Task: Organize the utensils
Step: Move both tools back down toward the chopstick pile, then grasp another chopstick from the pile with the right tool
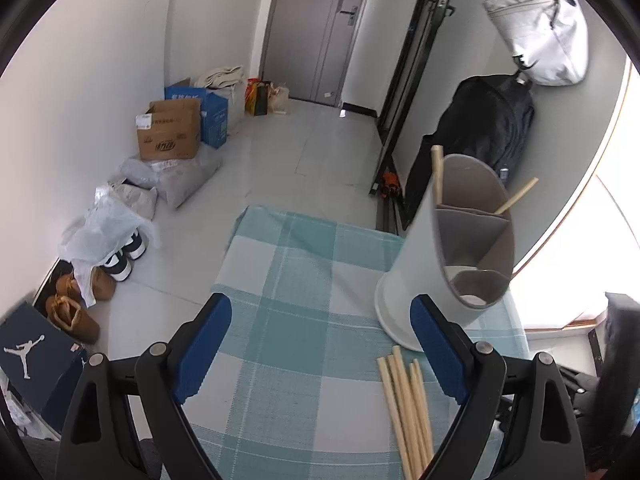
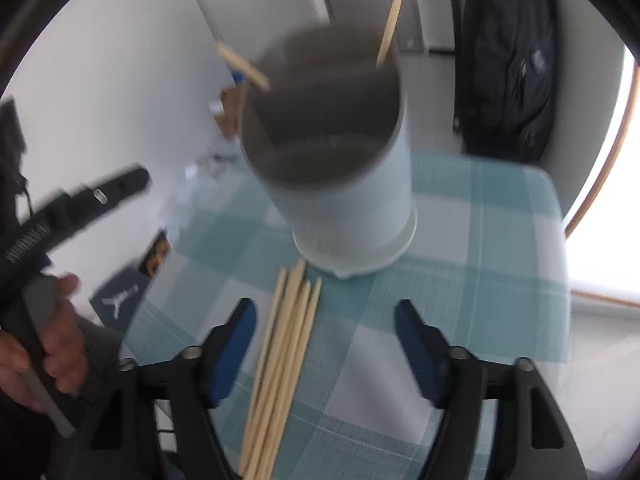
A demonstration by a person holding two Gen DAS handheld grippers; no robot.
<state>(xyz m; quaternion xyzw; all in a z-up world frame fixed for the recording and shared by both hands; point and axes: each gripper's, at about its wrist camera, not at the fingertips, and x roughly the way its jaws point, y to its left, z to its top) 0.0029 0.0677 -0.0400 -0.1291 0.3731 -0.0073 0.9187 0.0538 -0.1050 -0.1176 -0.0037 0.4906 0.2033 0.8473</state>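
Pale wooden chopsticks [image 2: 280,360] lie in a loose bundle on the teal-and-white checked tablecloth [image 2: 500,280], near the tall white cylindrical utensil holder with grey inner dividers [image 2: 348,204]. Two more wooden sticks [image 1: 438,176] stand in its far compartments. The right gripper [image 2: 326,344] hangs over the bundle, jaws partly apart, with the sticks between them but not pressed. The left gripper [image 1: 322,352] is wide open and holds nothing; the bundle lies at its right finger.
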